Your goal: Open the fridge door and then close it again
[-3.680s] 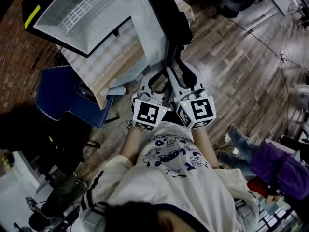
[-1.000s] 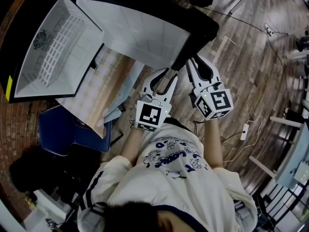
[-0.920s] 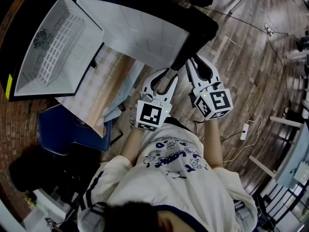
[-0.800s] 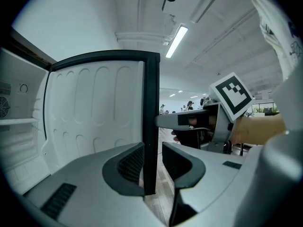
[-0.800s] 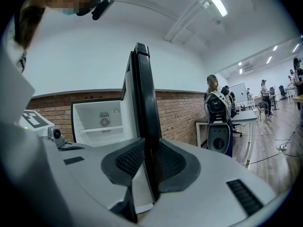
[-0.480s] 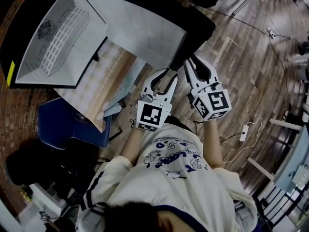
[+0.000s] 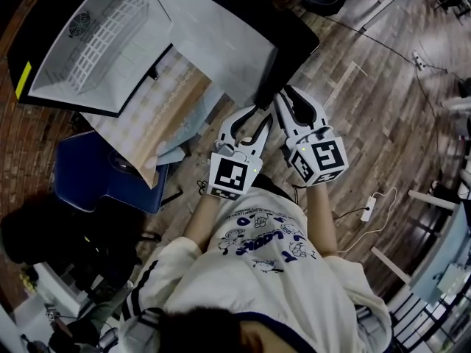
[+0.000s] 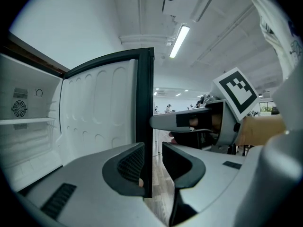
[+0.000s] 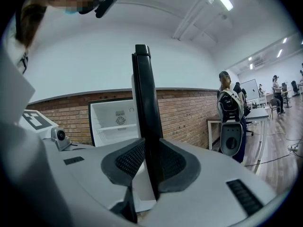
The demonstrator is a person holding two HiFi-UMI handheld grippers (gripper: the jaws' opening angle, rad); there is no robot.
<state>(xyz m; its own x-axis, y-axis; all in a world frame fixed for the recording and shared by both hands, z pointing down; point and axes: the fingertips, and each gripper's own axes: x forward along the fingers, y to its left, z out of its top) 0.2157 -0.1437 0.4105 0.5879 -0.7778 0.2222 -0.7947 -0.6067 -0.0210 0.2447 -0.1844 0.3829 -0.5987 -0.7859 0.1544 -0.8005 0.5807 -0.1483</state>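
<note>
Open room: wood-plank floor (image 7: 368, 101) lies bare to the right of the door's free edge. A white power strip (image 7: 366, 210) and its cord lie well back, near the person's right side. To the left, under the cabinet, are a pale checked cloth (image 7: 151, 120) and a blue object (image 7: 96, 175), kind unclear.

Fridge door (image 7: 221, 43): stands swung out from the fridge cabinet (image 7: 96, 43), its free edge right in front of the person. The inner liner is white moulded plastic with shallow ribs and round dimples; the rim is black, thin and straight. The cabinet inside is white, with a wire shelf (image 7: 110, 31) and a round fan vent (image 7: 79, 25) at the back. Brick wall (image 9: 189, 112) behind.

Right gripper (image 9: 151, 162): both ridged dark pads are pressed on the door's black edge, clamped.

Left gripper (image 8: 152, 160): jaws partly apart around the same edge. The left-hand pad lies against it; a gap shows on the other side, so no clamp.

In the head view the left gripper (image 7: 250, 123) and the right gripper (image 7: 293, 105) sit side by side at the edge.
</note>
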